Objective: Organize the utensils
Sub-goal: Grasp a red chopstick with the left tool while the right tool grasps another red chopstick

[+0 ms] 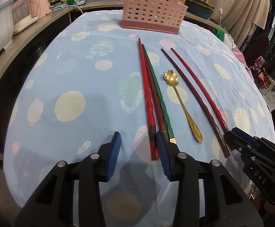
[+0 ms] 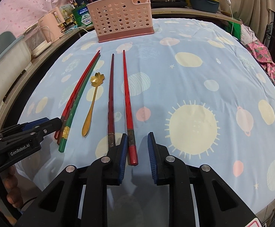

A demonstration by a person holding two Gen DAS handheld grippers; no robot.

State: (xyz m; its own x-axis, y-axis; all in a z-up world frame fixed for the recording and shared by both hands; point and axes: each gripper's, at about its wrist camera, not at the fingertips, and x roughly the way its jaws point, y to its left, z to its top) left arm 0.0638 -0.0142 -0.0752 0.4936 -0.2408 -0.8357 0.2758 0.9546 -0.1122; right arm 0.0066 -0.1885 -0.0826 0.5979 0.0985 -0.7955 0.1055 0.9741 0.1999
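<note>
Between the parted pads of the left gripper [image 1: 139, 143], one red chopstick end [image 1: 152, 143] is seen unpressed; right gripper [image 2: 137, 145] likewise half-open around another [image 2: 132, 151]; counted: five chopsticks, one gold spoon [image 1: 182, 102], one pink basket [image 1: 152, 9] beyond.

The left gripper's finger [image 1: 163, 151] hides two chopstick ends (at six o'clock); the holder's [image 1: 152, 7] top is cropped at twelve.

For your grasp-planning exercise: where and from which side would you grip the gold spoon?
Probably the gold spoon's slim handle, near its wide near end, from above with fingers either side. It lies flat, handle toward the grippers, flower bowl toward the basket, with chopsticks close by.
</note>
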